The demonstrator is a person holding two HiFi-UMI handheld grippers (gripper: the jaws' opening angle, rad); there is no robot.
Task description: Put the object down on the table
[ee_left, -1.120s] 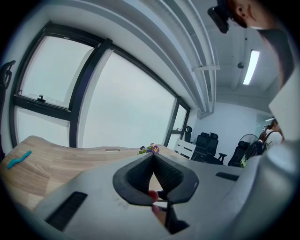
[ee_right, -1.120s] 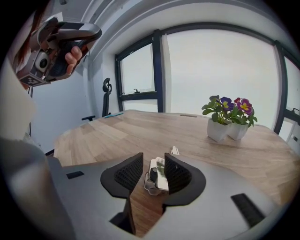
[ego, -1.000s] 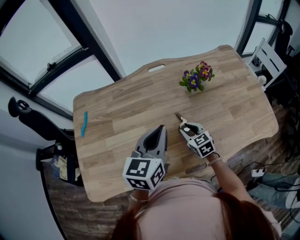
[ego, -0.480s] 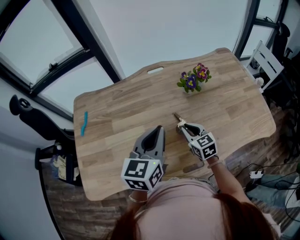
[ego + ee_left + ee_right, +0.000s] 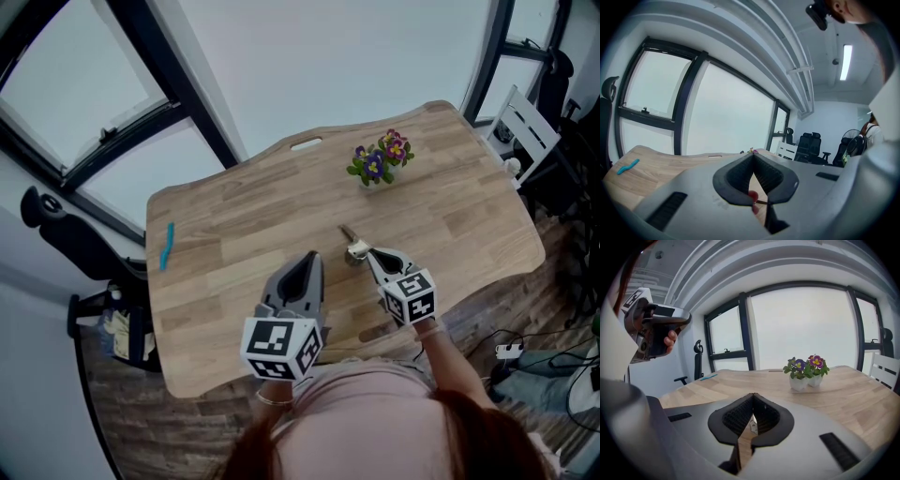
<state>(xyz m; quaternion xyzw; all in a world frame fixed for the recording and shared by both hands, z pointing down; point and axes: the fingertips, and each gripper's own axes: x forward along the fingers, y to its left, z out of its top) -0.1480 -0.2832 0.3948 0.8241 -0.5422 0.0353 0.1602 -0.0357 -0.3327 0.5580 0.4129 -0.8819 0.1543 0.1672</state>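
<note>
Pale wood desk under tall windows, and only the head view takes in all of it. Far off to the left of both sets of fingers a teal strip lies near the desk's left edge. The left gripper view catches it low at its left, while the right gripper view shows it only as a thin teal line at the far edge.

The left gripper hangs above the near middle of the desk. It points away from the person and slightly down, with its marker cube towards the person's chest. Its own view shows the fingers pressed tip to tip with nothing between them, and beyond them some office chairs that no other view has.

Just ahead of the fingertips of the right gripper, a touch to their left, a small metal object lies on the desk. From the head view I cannot tell whether the tips touch it. In the right gripper view the fingers have just closed together, tips meeting and empty. The object shows there as a pale bit through the gap beneath them, down on the wood. That gripper tilts downward towards the desk's middle, and the forearm runs back to the right.

Well beyond the fingers, slightly right, stand two small pots of flowers. They are sharp in the right gripper view and a mere speck past the tips in the left one.
</note>
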